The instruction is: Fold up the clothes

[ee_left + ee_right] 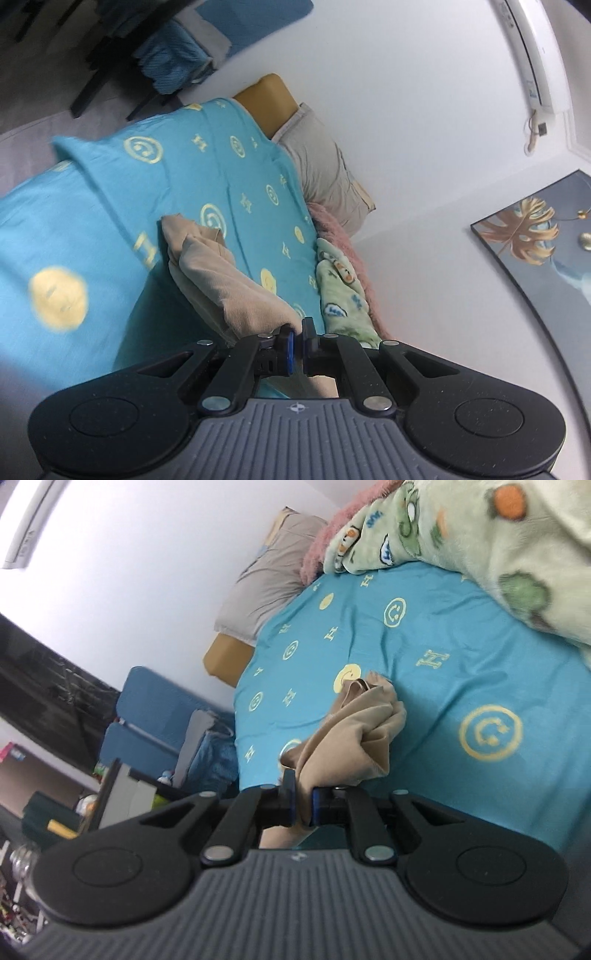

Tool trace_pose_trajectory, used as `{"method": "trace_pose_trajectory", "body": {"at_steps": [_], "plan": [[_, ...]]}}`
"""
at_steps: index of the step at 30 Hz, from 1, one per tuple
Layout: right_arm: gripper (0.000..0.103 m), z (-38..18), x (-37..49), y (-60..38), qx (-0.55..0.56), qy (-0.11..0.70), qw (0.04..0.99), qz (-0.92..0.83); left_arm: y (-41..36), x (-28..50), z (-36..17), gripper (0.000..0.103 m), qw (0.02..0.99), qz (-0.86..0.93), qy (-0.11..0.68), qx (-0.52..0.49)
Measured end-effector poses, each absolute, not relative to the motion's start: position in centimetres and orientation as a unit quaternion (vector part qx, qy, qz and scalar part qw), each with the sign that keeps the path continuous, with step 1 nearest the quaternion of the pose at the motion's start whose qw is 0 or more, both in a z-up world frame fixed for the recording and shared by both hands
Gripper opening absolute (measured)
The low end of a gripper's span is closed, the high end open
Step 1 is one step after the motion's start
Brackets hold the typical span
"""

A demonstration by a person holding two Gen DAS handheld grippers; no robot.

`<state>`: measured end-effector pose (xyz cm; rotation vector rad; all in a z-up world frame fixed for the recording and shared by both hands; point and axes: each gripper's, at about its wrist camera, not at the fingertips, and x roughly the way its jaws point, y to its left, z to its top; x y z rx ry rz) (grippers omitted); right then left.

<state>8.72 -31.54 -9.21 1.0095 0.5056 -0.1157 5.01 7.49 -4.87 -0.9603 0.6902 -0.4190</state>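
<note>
We count one tan cloth [221, 273], one blue bed sheet [110, 229], one gray pillow [325, 173], and two blankets: green [480, 528] and pink [340, 236].

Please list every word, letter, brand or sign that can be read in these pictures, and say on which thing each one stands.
"H": pale yellow letter, printed many times on the turquoise cotton bed sheet, among smiley-face signs.
Dark marks on the white wall air conditioner: too small and blurred to read.
Small emblem on the grey ribbed gripper body: a sign only, no letters.
Blue marks on the pale green cartoon fleece blanket: not readable.
</note>
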Motion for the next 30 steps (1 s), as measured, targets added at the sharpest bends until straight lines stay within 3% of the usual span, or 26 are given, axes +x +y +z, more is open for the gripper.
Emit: {"method": "trace_pose_trajectory", "body": {"at_steps": [5, 9, 19, 30], "plan": [[0.011, -8.4, 3.2, -30.3, 0.491, 0.258, 0.829, -0.066, 9.2, -2.5, -4.2, 0.004, 0.795, -0.183, 0.347, -0.462], [0.011, -7.9, 3.4, -30.5, 0.486, 0.264, 0.830, -0.077, 8.6, -2.0, -3.7, 0.004, 0.795, -0.180, 0.366, -0.449], [0.012, -10.9, 16.4, -33.1, 0.473, 0.325, 0.812, -0.107, 3.0, 13.9, -4.1, 0.005, 0.808, -0.108, 0.427, -0.391], [0.013, -19.7, 28.9, -35.2, 0.460, 0.413, 0.775, -0.128, -0.1, 26.2, -14.1, 0.007, 0.810, -0.067, 0.490, -0.315]]}}
